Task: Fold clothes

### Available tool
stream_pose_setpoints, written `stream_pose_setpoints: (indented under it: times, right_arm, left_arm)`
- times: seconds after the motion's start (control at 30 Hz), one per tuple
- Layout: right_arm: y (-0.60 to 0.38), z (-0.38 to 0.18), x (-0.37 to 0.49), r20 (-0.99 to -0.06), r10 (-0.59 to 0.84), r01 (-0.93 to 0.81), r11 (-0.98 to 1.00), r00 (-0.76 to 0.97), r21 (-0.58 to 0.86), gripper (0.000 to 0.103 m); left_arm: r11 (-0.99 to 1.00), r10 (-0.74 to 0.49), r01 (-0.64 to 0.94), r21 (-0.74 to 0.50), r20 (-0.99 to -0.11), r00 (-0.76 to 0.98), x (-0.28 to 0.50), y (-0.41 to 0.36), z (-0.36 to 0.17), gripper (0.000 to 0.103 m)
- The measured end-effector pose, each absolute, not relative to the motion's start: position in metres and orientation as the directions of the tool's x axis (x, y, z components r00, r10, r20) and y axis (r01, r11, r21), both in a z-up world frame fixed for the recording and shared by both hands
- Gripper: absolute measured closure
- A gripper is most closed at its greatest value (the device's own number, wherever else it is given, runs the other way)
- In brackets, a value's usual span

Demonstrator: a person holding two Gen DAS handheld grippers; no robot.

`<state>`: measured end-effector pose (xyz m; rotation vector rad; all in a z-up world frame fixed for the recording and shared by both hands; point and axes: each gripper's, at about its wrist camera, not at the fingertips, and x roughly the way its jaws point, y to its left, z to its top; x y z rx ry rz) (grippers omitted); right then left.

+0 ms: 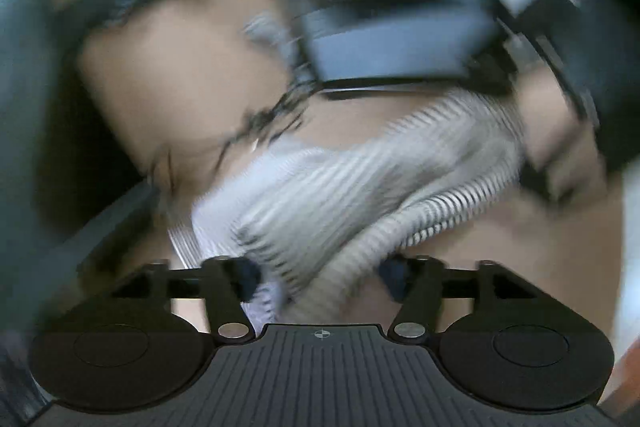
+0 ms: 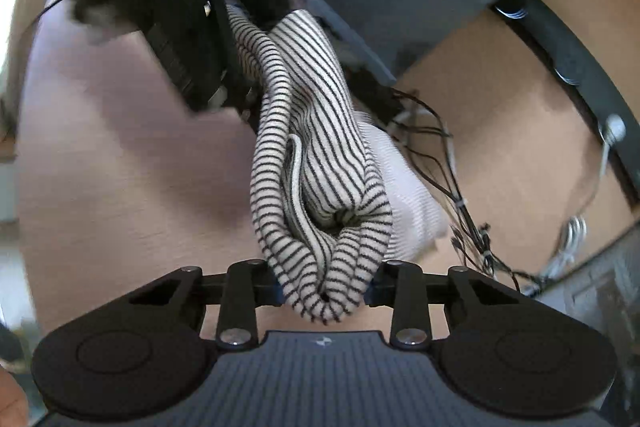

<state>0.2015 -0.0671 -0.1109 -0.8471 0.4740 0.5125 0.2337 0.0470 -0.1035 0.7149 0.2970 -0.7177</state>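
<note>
A white garment with thin black stripes (image 2: 316, 155) hangs stretched between my two grippers, lifted off the surface. My right gripper (image 2: 326, 291) is shut on a bunched end of it. The cloth runs up to my left gripper, seen as a black body (image 2: 176, 39) in the right wrist view. In the blurred left wrist view my left gripper (image 1: 320, 277) is shut on the other bunched end of the striped garment (image 1: 340, 195). The right gripper shows there at the upper right (image 1: 560, 131).
A tan table surface (image 2: 500, 131) lies below. A bundle of black cables (image 2: 460, 195) runs across it. A dark monitor or box (image 1: 400, 47) stands behind. A pinkish wall area (image 2: 120, 167) fills the left of the right wrist view.
</note>
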Motion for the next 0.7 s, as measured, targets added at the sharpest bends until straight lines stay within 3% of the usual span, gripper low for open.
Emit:
stream_pose_setpoints:
  times: [0.07,0.2,0.3,0.37,0.47,0.5,0.53,0.67,0.7]
  right_arm:
    - [-0.061,-0.112,0.195,-0.594,0.241,-0.618,0.526,0.767,-0.584,0.072]
    - [-0.054,-0.106,0.18,-0.631,0.261,-0.662,0.498,0.731,-0.56,0.075]
    - [-0.058,-0.095,0.156,-0.657,0.29,-0.699,0.479,0.696,-0.531,0.075]
    - [-0.066,-0.09,0.139,-0.658,0.307,-0.713,0.456,0.688,-0.532,0.075]
    - [-0.077,-0.08,0.112,-0.65,0.336,-0.72,0.465,0.681,-0.514,0.076]
    - [-0.08,-0.078,0.102,-0.646,0.343,-0.721,0.46,0.682,-0.518,0.077]
    - [-0.083,-0.076,0.092,-0.641,0.347,-0.721,0.447,0.685,-0.529,0.077]
    - [-0.091,-0.07,0.058,-0.621,0.345,-0.709,0.39,0.704,-0.588,0.078]
    - [-0.094,-0.068,0.056,-0.614,0.341,-0.701,0.391,0.712,-0.596,0.078]
  left_arm:
    - [0.425,-0.5,0.684,0.593,-0.477,0.723,0.221,0.041,-0.118,0.031]
    - [0.332,-0.511,0.724,0.605,-0.53,0.677,0.198,0.037,-0.122,0.057]
    - [0.297,-0.523,0.738,0.606,-0.544,0.656,0.172,0.035,-0.116,0.06]
    - [0.295,-0.519,0.716,0.632,-0.524,0.676,0.149,0.033,-0.111,0.054]
    - [0.36,-0.494,0.627,0.691,-0.429,0.757,0.117,0.027,-0.102,0.027]
    - [0.371,-0.491,0.596,0.712,-0.394,0.777,0.107,0.024,-0.101,0.011]
    - [0.368,-0.493,0.566,0.738,-0.362,0.791,0.097,0.021,-0.1,0.004]
    - [0.238,-0.523,0.497,0.835,-0.321,0.79,0.062,0.001,-0.112,0.003]
    - [0.226,-0.533,0.531,0.817,-0.352,0.769,0.057,-0.004,-0.11,0.02]
